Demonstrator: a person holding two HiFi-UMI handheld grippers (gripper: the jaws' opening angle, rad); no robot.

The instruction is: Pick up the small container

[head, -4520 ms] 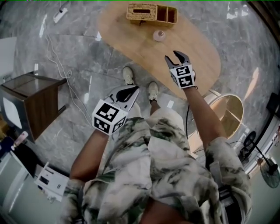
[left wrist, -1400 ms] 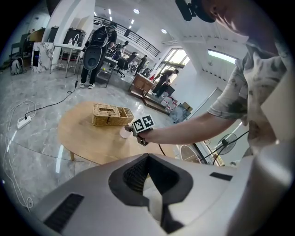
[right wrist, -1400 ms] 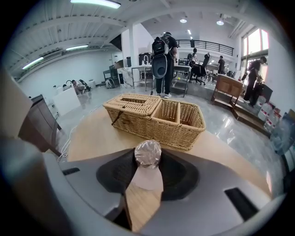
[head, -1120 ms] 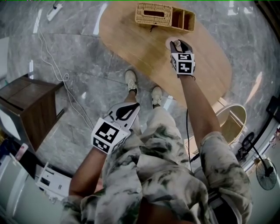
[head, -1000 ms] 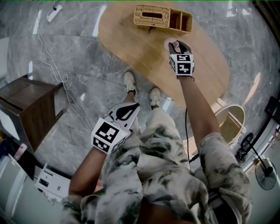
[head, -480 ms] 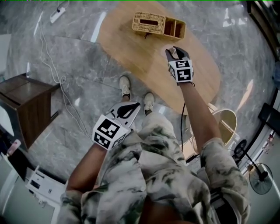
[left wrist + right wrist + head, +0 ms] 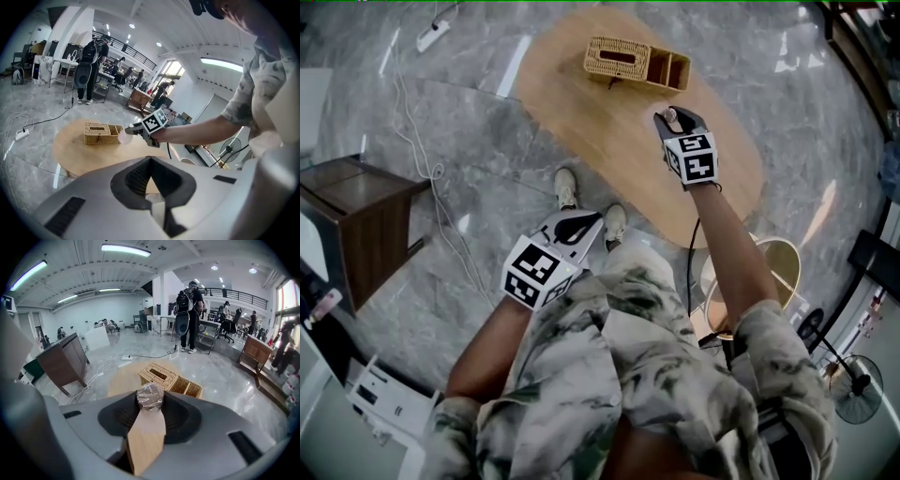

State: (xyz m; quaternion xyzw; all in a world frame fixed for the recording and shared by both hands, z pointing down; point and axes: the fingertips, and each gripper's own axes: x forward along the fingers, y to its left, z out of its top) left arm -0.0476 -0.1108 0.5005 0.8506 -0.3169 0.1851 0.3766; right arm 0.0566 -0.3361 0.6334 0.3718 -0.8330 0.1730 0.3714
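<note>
Container [image 7: 150, 397] clamped betw. fingers of R gripper [image 7: 675, 117] at tips; L gripper [image 7: 575, 226] fingers closed.

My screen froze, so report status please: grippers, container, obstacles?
Right gripper shut on small container, held above table. Left gripper shut, empty. Nothing in the way.

Oval table [image 7: 600, 131] (wood) with wicker basket [image 7: 636, 64]

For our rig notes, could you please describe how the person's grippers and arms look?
The left gripper and right gripper are grey, broad shells with dark padded jaws; each carries a white cube of black square markers. A thin dark cable hangs by the right arm. The shirt is short-sleeved, pale camouflage print.
</note>
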